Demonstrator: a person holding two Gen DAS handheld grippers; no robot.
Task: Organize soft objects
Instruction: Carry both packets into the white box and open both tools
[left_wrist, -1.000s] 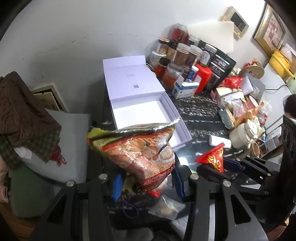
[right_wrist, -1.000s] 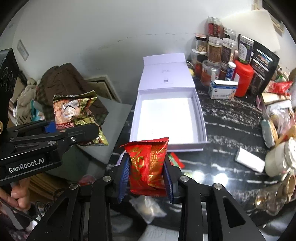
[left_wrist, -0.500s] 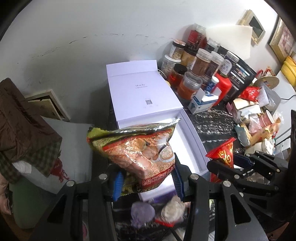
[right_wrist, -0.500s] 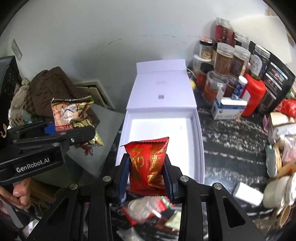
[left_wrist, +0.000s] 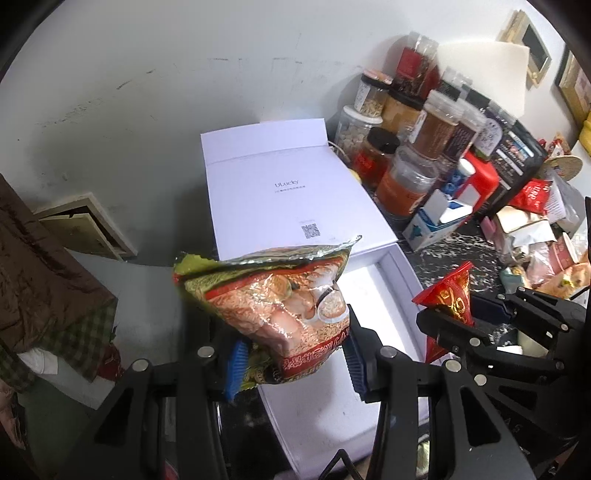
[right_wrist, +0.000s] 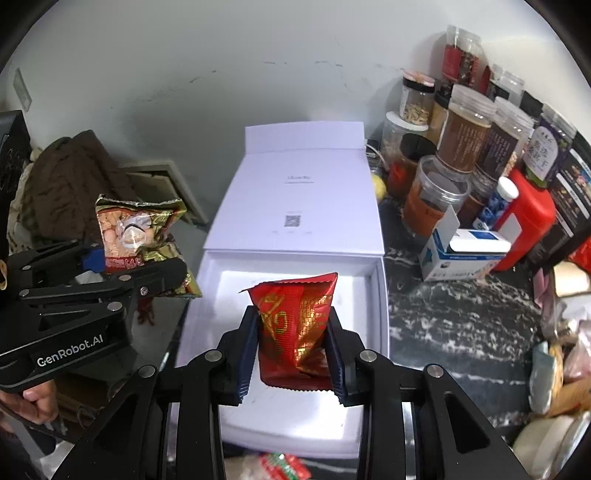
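Note:
My left gripper (left_wrist: 291, 363) is shut on a puffy snack bag (left_wrist: 280, 306) printed in green, gold and orange, held above the left front part of the open white box (left_wrist: 404, 273). In the right wrist view that same snack bag (right_wrist: 133, 232) and the left gripper (right_wrist: 122, 267) hang just left of the white box (right_wrist: 380, 295). My right gripper (right_wrist: 291, 356) is shut on a small red and gold packet (right_wrist: 295, 332), over the box's white inside. The red packet (left_wrist: 452, 295) also shows at the right of the left wrist view.
The box lid (right_wrist: 306, 192) lies open flat toward the wall. Several jars (right_wrist: 465, 133), a red bottle (right_wrist: 528, 218) and a blue-and-white carton (right_wrist: 461, 254) crowd the dark marble counter (right_wrist: 454, 321) on the right. Brown clothing (left_wrist: 40, 273) is piled at left. A hand (right_wrist: 35, 402) grips the left tool.
Both grippers have moved forward and down with their packets; the white box has come nearer and now lies under them. Both grips are unchanged.

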